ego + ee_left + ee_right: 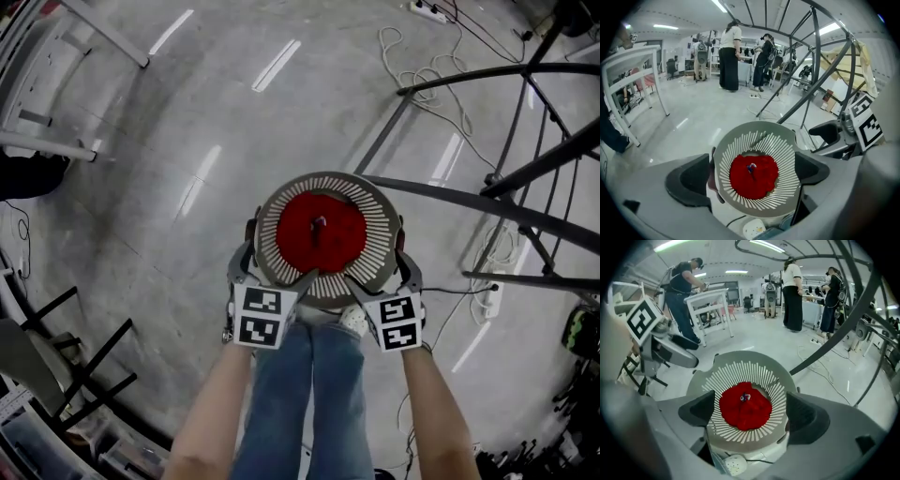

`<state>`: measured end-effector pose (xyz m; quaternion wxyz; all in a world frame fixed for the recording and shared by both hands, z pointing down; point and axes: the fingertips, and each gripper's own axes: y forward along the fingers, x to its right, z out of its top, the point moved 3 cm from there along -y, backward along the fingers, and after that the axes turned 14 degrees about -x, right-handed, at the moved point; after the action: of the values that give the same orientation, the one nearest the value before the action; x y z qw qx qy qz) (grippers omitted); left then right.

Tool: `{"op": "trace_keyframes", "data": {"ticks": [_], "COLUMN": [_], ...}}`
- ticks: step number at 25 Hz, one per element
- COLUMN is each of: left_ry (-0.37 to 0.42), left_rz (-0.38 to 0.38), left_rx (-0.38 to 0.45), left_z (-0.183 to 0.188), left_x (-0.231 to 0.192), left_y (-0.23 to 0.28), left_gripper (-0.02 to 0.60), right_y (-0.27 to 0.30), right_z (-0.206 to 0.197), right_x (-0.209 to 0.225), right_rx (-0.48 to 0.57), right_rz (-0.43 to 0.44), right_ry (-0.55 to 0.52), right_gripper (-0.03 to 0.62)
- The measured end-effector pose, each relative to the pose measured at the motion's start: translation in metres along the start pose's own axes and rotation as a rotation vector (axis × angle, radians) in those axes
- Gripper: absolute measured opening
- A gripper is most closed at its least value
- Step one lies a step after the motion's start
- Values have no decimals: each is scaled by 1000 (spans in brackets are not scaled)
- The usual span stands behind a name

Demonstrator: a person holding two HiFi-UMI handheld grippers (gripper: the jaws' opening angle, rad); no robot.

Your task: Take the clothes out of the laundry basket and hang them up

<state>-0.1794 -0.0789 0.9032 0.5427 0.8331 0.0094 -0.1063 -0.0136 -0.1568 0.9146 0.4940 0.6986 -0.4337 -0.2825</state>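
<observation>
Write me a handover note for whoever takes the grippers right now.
Left gripper: open, empty, above the basket's near rim.
Right gripper: open, empty, above the same rim.
Red garment lies in the basket on the floor; the rack stands to the right.
Done: nothing lifted out yet.
Left: grip the garment, lift it out, hang it on the rack.

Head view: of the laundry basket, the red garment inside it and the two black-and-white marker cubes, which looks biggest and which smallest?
1. The laundry basket.
2. The red garment, lying inside it.
3. The left marker cube and the right marker cube look about alike, so they are not ranked against each other. Both sit nearer the camera, so their true size is unsure.
</observation>
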Motion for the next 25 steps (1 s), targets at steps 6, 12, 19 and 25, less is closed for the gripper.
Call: {"op": "trace_keyframes", "data": {"ticks": [6,12,19,25], "left_ry": [-32,-59,-37,12], "left_rz": [33,36,68,94], "left_rx": [13,41,86,131], "left_z": [-5,-3,-5,-1], "left_x": [-34,-56,-85,-100], "left_y": [-3,-11,-11,2], "left_gripper": [568,568,568,568], "right_y": [80,140,210,262], "right_z": [11,23,21,-9], "right_x": [-1,1,12,25], "right_rx": [-103,-194,-301,-452], "right_rz": [-24,-78,-141,-194], "right_ry": [-132,-278,-300,-421], "right_gripper": [435,382,276,202]}}
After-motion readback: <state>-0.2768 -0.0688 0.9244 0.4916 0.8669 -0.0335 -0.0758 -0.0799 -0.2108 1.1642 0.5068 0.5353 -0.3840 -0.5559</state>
